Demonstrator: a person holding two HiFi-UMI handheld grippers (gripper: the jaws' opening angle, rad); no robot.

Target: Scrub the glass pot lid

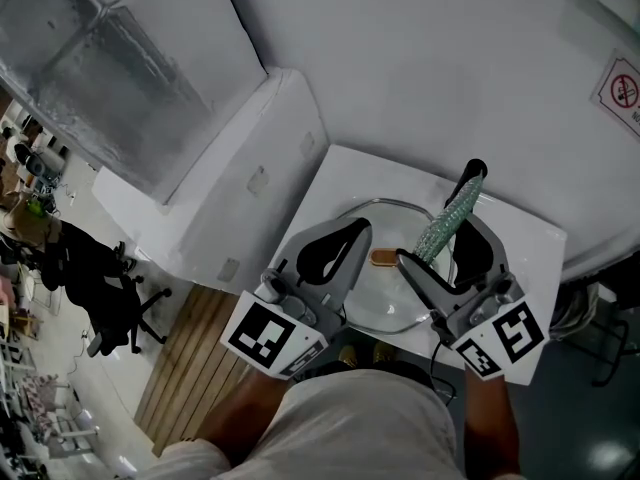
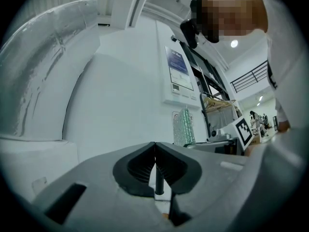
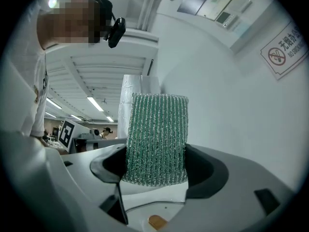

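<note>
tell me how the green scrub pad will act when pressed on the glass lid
The green scrub pad looks like knitted mesh, so probably light and squashy. It stands upright out of the right gripper, clamped only low down, so its free top may fold over against the glass lid.

Taking in a white wall point(image 1: 420, 58) carrying a no-smoking sign point(image 1: 622, 86) at right. Catching wooden floor slats point(image 1: 185, 353) lower left, with a black office chair point(image 1: 100, 280) beside them. Spotting ceiling strip lights point(image 3: 94, 103) glowing over the open office behind.
</note>
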